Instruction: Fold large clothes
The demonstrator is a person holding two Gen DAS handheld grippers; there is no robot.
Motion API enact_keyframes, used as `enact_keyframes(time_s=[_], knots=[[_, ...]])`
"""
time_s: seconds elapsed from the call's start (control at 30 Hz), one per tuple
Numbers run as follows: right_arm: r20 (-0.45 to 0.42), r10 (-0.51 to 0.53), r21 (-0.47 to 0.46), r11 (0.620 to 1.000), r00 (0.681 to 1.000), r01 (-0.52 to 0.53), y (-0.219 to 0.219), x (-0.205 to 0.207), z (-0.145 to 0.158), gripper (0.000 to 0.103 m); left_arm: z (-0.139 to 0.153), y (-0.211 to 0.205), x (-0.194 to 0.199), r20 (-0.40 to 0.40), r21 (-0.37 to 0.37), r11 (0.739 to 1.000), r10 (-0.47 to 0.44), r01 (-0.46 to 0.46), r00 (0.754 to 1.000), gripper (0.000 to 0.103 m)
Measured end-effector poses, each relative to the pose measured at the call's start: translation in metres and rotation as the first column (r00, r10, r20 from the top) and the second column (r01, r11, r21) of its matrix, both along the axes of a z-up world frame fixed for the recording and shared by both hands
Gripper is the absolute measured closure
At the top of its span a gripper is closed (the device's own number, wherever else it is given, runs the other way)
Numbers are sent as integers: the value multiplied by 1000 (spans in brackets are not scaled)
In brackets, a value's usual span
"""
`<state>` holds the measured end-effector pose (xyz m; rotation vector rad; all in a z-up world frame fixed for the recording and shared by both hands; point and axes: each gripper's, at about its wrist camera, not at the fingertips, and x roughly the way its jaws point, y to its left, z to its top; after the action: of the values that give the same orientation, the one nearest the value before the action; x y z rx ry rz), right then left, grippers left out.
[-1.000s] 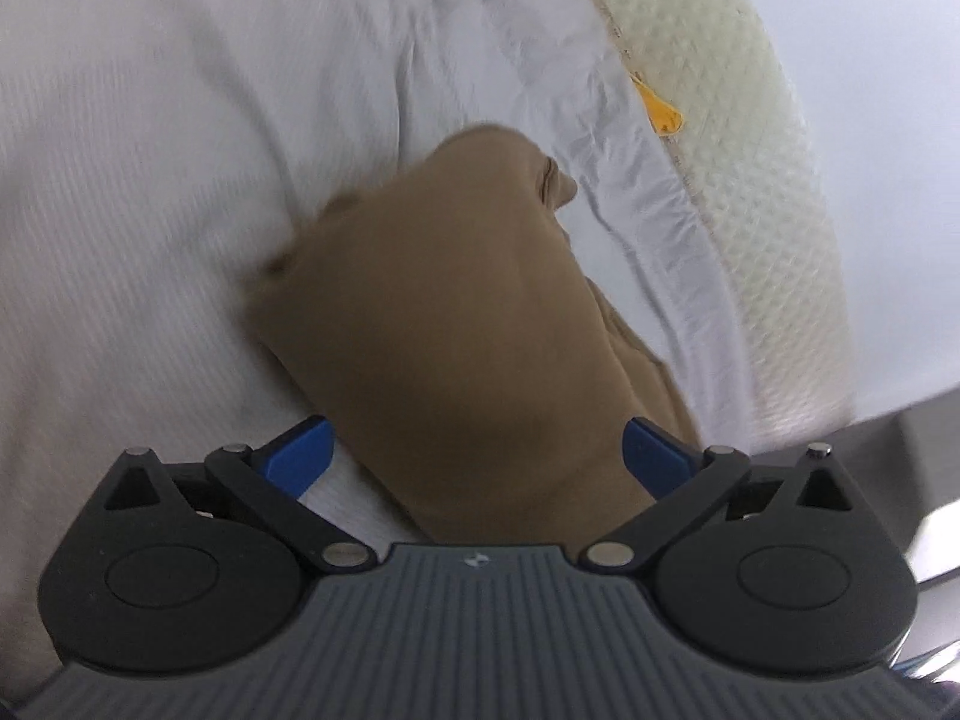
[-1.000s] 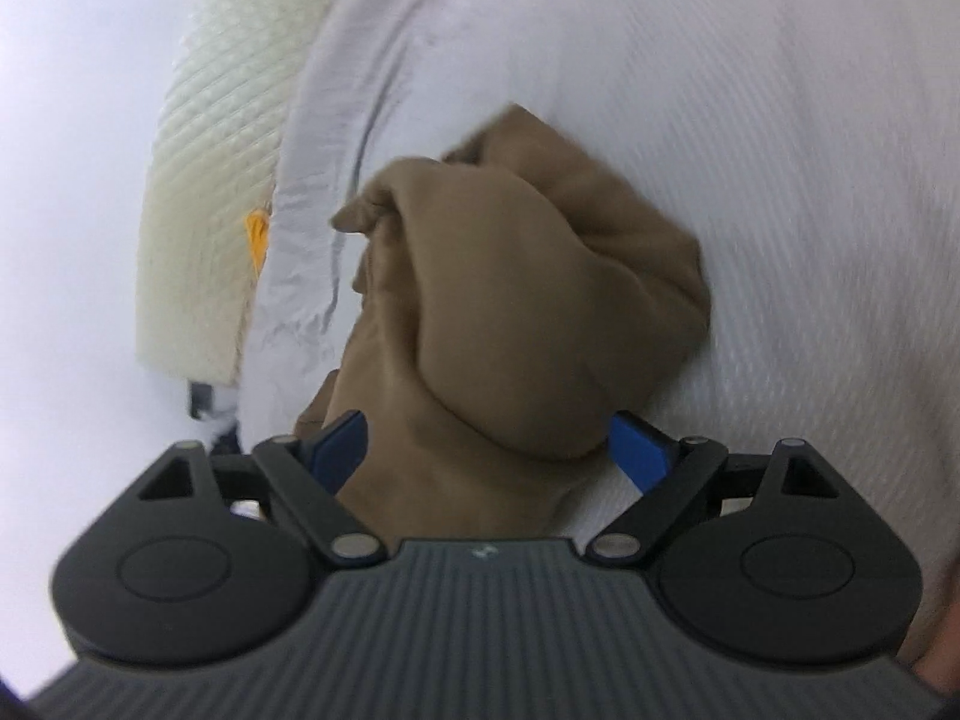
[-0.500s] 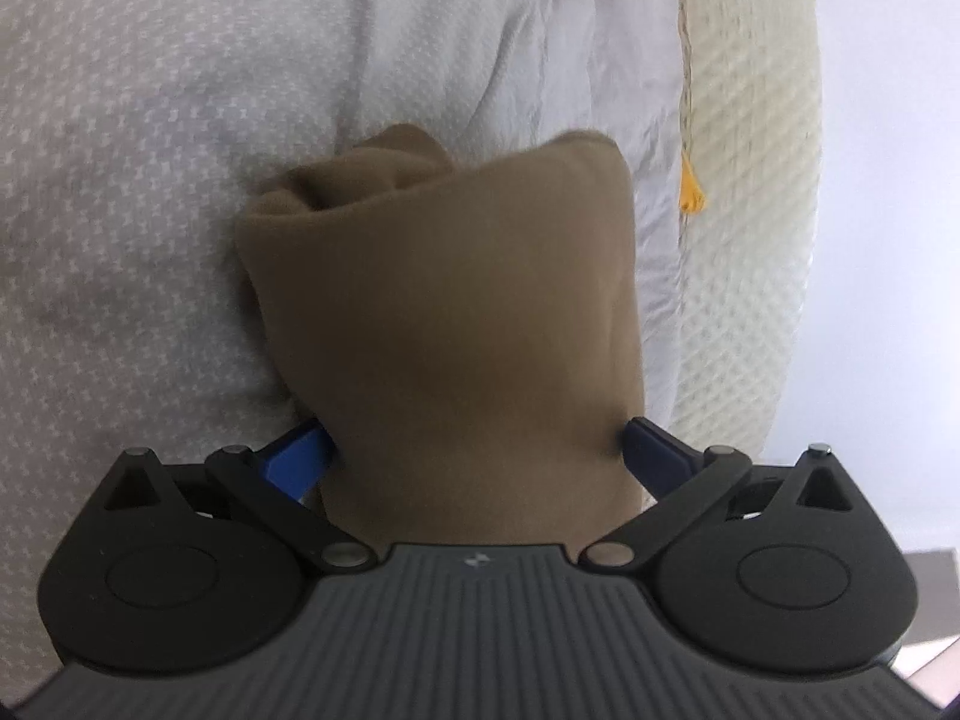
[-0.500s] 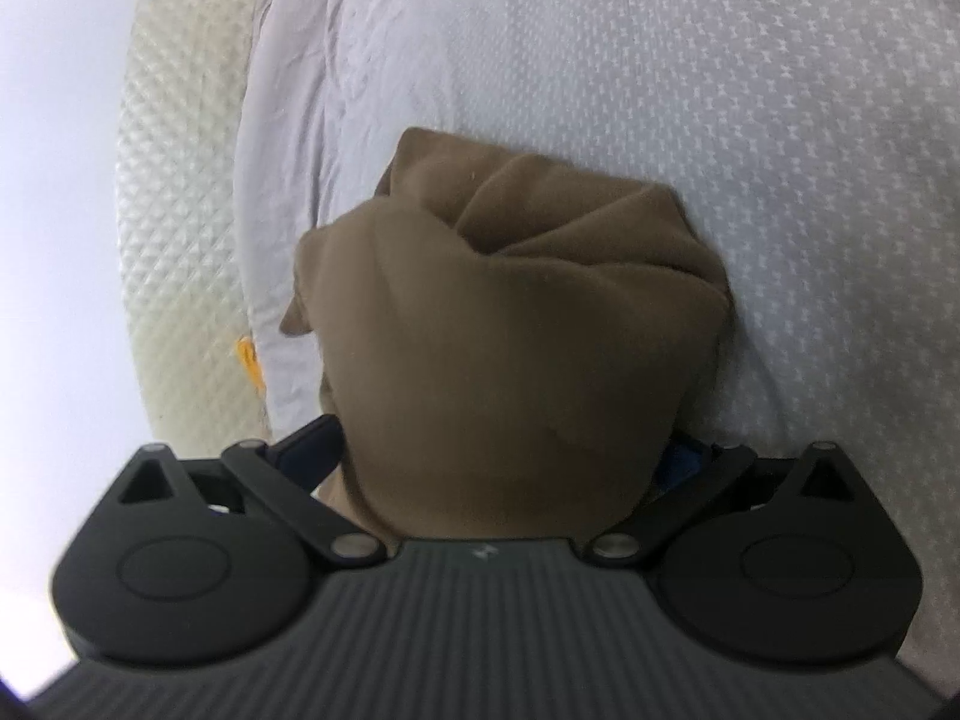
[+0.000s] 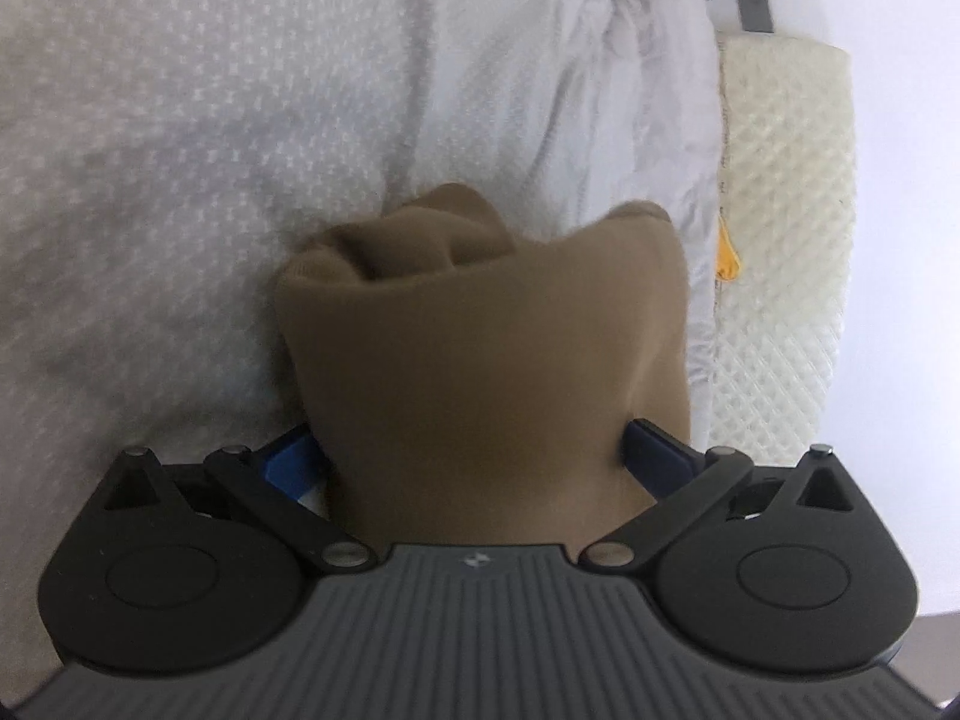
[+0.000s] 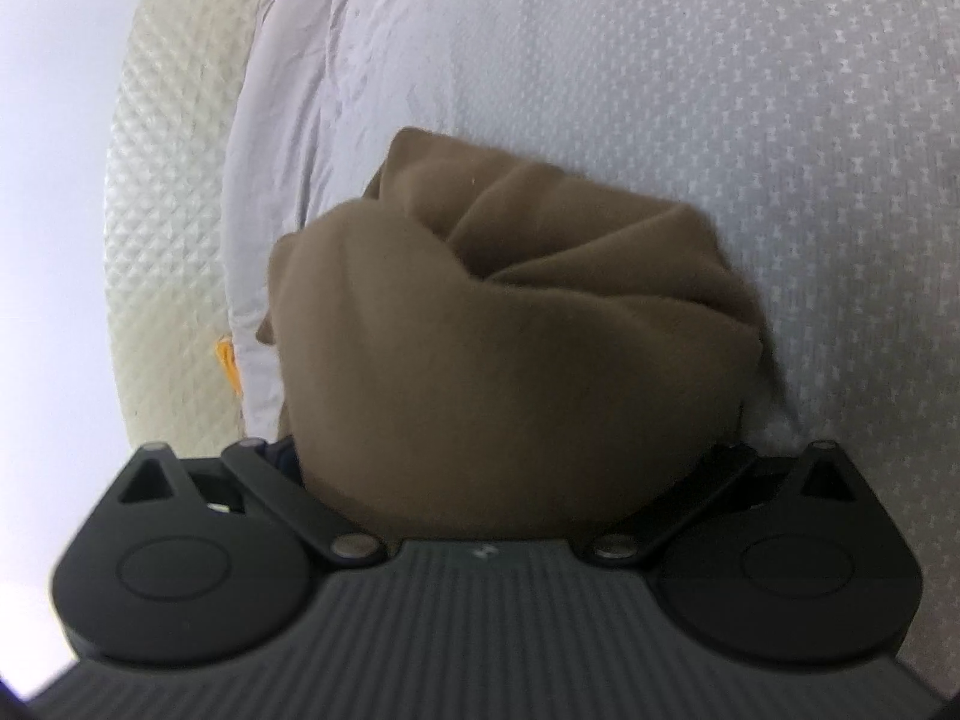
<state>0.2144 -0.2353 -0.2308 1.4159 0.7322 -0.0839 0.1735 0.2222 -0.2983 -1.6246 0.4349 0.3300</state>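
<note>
Across both wrist views, brown garment bundled wider than before — left gripper and right gripper spread wide around it, whether gripping cannot be told, sheet open above, mattress edge alongside.

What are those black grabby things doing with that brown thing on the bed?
A person is folding clothes with two handheld grippers. Each view shows a bundle of brown cloth bunched between wide jaws, lying on the white bedsheet. The right gripper has its jaws spread as wide as they go. Whether the left gripper is squeezing the cloth is unclear.
</note>
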Motion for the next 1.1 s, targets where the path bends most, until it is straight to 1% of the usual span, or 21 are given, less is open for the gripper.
enact_keyframes(time_s=[0.07, 0.13, 0.23, 0.27, 0.33, 0.4, 0.43, 0.5, 0.6, 0.63, 0.73, 0.93, 1.03, 1.1], knots=[[1, -21, 0, 1000, 1000, 21, 0, 4, -1, 0, -3, 6, 9, 3, -11, 1000, 3, -3, 1000, 0], [6, -24, -18, 1000, 1000, 24, 0, 11, 1, 0, -1, 6, 11, 6, 19, 1000, -7, 7, 1000, 0], [12, -25, -25, 999, 1000, 25, 2, 17, 2, 0, 2, 6, 11, 11, 41, 999, -12, 12, 1000, 0], [19, -18, -29, 999, 1000, 19, -1, 20, 3, 0, 3, 7, 18, 6, 56, 998, -17, 17, 1000, 0], [29, -1, -48, 999, 1000, 2, -4, 23, 5, 7, 10, 7, 23, -11, 109, 994, -31, 32, 999, 6], [49, 12, -61, 998, 999, -9, -6, 27, 7, 20, 17, 7, 25, -15, 162, 986, -40, 42, 999, 19], [63, 22, -73, 997, 998, -17, -8, 29, 9, 23, 21, 6, 25, -18, 192, 980, -47, 50, 999, 22], [98, 46, -113, 993, 994, -35, -9, 31, 17, 36, 28, 3, 26, -35, 247, 966, -62, 69, 997, 30], [163, 86, -156, 986, 983, -61, -6, 31, 30, 46, 35, 1, 26, -43, 303, 950, -73, 83, 996, 39], [183, 99, -163, 984, 978, -69, -5, 26, 33, 47, 38, 1, 26, -44, 323, 942, -78, 88, 996, 39], [240, 136, -188, 978, 961, -91, -5, 29, 41, 50, 46, -2, 30, -50, 378, 920, -90, 102, 995, 44], [353, 208, -237, 963, 912, -128, -3, 33, 59, 52, 64, -11, 27, -39, 506, 854, -117, 121, 992, 50], [398, 241, -264, 954, 885, -141, -1, 33, 69, 52, 70, -13, 23, -21, 532, 839, -126, 118, 992, 52], [421, 260, -282, 948, 869, -147, 0, 33, 75, 52, 75, -14, 22, -8, 562, 819, -136, 117, 991, 53]])
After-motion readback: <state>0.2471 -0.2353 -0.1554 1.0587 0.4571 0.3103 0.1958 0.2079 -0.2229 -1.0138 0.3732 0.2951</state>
